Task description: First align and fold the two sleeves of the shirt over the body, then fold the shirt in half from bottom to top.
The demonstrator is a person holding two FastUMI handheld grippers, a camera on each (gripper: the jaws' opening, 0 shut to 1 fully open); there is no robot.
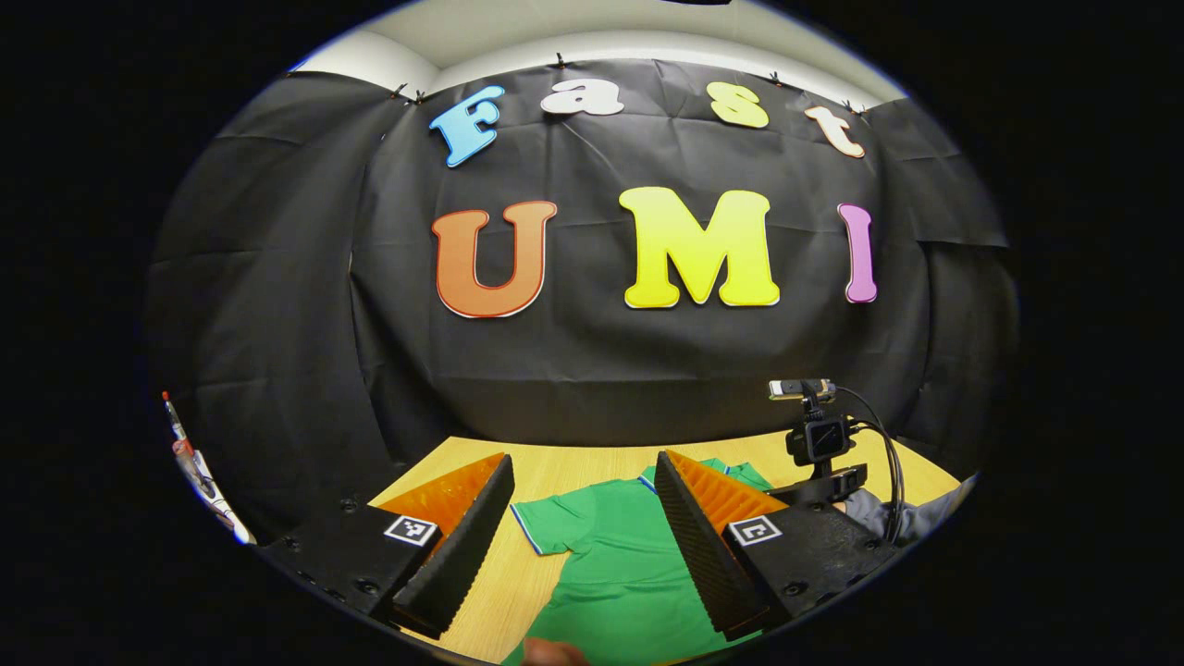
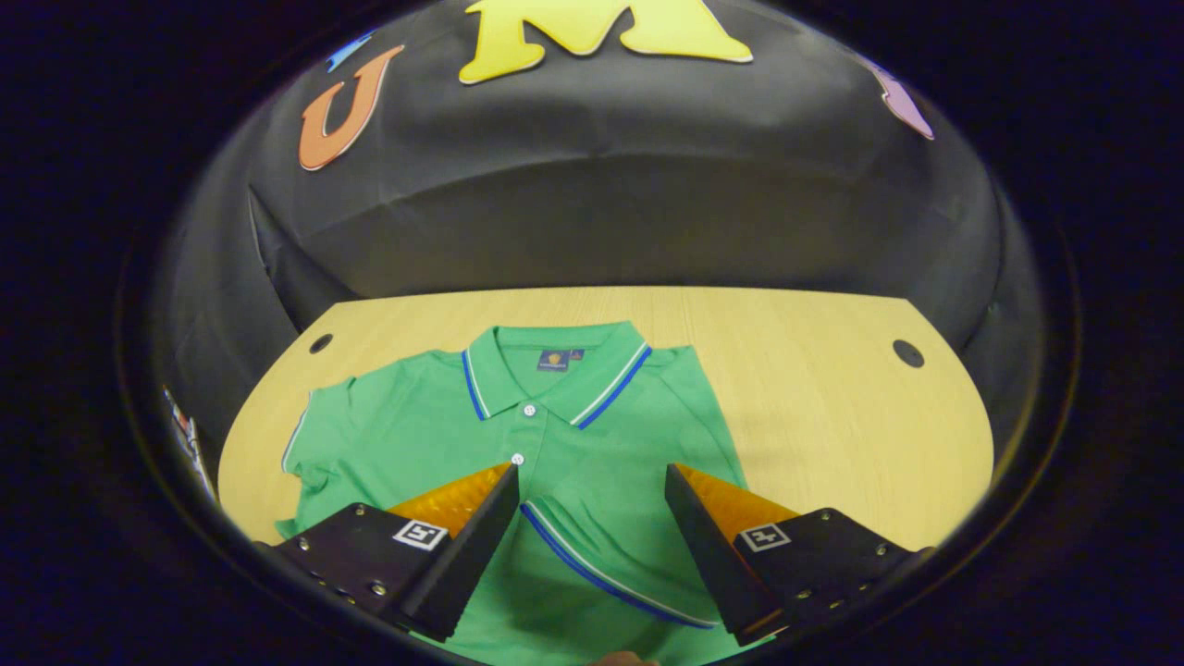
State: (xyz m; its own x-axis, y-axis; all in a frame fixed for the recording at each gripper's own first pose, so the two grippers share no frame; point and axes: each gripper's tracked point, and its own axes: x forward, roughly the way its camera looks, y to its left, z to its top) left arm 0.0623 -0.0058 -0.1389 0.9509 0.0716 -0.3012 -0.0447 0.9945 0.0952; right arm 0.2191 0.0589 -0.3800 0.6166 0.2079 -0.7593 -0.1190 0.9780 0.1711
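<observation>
The desk [image 2: 814, 388] carries a green shirt [image 2: 416, 435], lying flat, collar toward the booth wall. One sleeve [image 2: 601, 555] is folded over the shirt's body; the other sleeve [image 2: 319, 435] lies spread out. The right gripper [image 2: 592, 518] hovers above the folded sleeve, fingers apart. The left gripper [image 1: 585, 504] hangs over the shirt, fingers apart, holding nothing.

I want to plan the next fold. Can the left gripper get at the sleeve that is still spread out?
Probably yes. The left gripper is open above the shirt, and the flat sleeve lies on bare table between its fingers, nothing covering it.
</observation>
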